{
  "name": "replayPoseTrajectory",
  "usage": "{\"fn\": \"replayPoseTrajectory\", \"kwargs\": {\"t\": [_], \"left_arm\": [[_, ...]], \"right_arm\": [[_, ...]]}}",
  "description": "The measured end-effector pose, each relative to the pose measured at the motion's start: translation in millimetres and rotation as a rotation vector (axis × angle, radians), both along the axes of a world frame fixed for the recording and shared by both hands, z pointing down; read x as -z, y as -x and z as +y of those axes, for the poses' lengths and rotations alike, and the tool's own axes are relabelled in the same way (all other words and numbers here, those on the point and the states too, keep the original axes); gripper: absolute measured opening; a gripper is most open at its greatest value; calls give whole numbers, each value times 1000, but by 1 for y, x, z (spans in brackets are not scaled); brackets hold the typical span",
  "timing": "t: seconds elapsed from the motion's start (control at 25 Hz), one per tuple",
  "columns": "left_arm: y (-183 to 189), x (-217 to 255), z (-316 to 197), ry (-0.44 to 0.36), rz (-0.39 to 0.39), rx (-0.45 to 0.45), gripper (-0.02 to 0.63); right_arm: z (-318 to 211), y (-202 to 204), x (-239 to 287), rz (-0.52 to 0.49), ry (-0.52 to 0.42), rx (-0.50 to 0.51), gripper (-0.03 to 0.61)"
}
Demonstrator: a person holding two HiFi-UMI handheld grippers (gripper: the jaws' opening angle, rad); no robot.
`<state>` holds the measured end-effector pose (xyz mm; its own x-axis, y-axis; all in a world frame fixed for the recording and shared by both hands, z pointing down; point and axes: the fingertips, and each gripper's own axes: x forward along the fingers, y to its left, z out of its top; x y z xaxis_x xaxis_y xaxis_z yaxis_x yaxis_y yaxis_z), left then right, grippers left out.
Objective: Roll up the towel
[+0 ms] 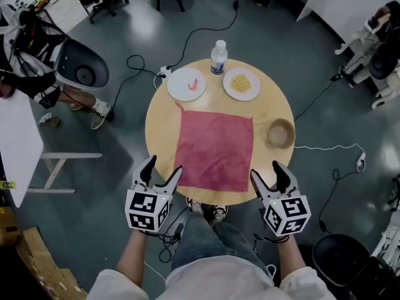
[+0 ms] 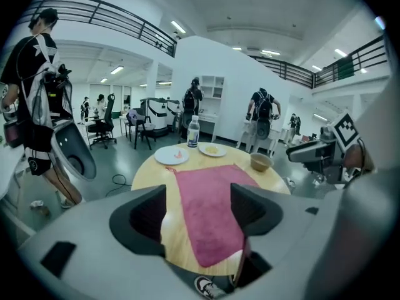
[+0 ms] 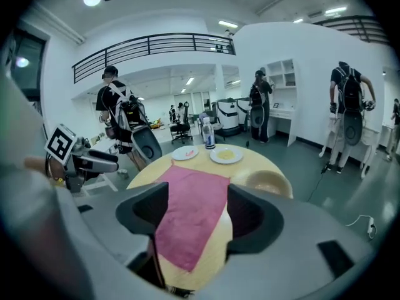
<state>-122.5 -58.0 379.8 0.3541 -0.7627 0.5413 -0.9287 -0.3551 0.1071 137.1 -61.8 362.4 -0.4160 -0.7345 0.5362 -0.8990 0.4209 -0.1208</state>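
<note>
Two hand-held grippers, left gripper [image 1: 164, 165] and right gripper [image 1: 265, 169], tilt downward, jaws partly apart and empty, flanking the near corners of the flat square red towel [image 1: 214, 149] on the round wooden table [image 1: 156, 130].

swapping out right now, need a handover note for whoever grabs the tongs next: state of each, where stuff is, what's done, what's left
Left tongs: open, empty, by the near left corner of the towel.
Right tongs: open, empty, by its near right corner.
The towel lies flat and unrolled on the round table.
Two plates and a bottle stand beyond it, a bowl to its right.
Done: nothing rolled.
Left: grip the near edge, roll it up.
</note>
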Motion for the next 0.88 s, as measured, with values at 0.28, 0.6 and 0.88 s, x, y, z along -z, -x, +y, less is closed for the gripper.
{"fn": "replayPoseTrajectory", "kwargs": {"t": [0.28,0.6,0.88], "left_arm": [[-20,-37,34,81,-117,-239,295],[-31,-83,75,198,-266,-582,266],[-23,-105,86,220,-425,-865,213]], "right_arm": [[31,1,-37,59,105,142,242],[54,2,-70,165,154,363,184],[81,17,-103,326,184,632,160]]}}
